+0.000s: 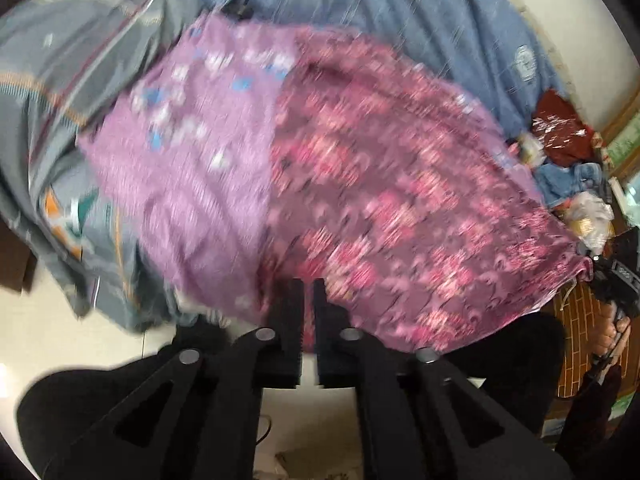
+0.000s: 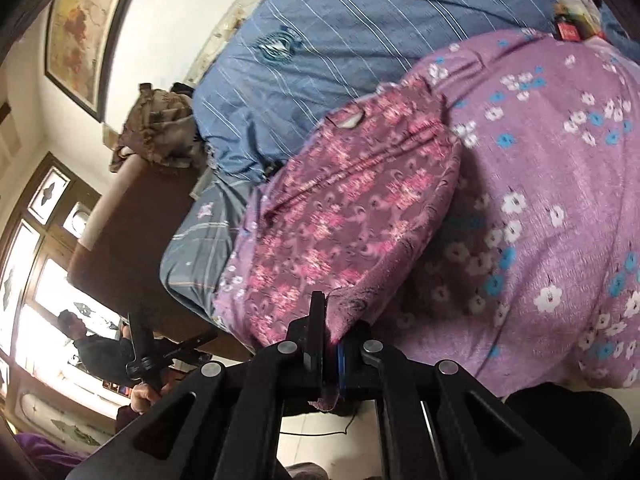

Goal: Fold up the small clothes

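Note:
A dark pink floral garment [image 2: 352, 216] lies on a purple flowered sheet [image 2: 540, 208] spread over the bed. My right gripper [image 2: 326, 304] is shut on the garment's near corner, and a tag of cloth hangs out below its fingers. The left wrist view is blurred. There the same garment [image 1: 400, 200] fills the middle, with the purple sheet [image 1: 192, 168] to its left. My left gripper [image 1: 308, 292] sits at the garment's near edge with its fingers a narrow gap apart; pink cloth shows in the gap, and the pads do not press on it.
A blue striped quilt [image 2: 340, 20] covers the far side of the bed, and grey patterned bedding [image 1: 60, 120] lies at the left. A brown bed end [image 2: 132, 232] with crumpled cloth stands left. Clutter [image 1: 568, 152] sits far right. White floor [image 1: 80, 340] lies below.

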A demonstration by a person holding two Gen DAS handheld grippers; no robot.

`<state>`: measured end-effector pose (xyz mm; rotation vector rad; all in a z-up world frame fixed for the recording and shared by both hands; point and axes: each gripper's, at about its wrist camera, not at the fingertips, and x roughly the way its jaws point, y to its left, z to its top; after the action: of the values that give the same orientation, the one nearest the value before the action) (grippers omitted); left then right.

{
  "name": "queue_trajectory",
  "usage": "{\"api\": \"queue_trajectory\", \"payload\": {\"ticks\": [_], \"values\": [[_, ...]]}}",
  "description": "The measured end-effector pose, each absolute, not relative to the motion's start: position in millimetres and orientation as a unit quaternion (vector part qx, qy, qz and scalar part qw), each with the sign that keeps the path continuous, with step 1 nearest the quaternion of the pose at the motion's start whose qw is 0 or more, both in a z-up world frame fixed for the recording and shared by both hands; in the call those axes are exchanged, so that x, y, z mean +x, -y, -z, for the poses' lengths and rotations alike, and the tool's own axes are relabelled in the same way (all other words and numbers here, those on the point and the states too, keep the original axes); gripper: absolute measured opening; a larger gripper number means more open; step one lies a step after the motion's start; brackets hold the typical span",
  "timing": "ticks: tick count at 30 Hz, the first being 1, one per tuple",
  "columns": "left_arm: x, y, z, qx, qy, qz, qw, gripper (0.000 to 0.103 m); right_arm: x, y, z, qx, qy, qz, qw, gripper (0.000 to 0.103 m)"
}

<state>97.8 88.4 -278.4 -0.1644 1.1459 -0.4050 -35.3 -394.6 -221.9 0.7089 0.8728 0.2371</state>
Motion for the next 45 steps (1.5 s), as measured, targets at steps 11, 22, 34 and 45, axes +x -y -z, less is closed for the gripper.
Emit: {"api": "queue_trajectory", "payload": {"ticks": [11,22,34,45], "values": [[104,-85,390,-0.077,-0.614,0.123,0.776,0.070,-41,404,251,0.364,-0.433,-0.099,0.819,0.004],[91,-77,378,-0.088,-0.588,0.178,0.784,0.006,-46,396,245,0.352,-0.436,-0.092,0.823,0.004],[67,-84,293,-0.096,-0.513,0.248,0.816,0.006,-59,410,210,0.345,-0.393,-0.092,0.847,0.004],[118,-73,202,-0.131,-0.430,0.324,0.832,0.006,-24,425,155,0.328,-0.331,-0.108,0.878,0.004]]}}
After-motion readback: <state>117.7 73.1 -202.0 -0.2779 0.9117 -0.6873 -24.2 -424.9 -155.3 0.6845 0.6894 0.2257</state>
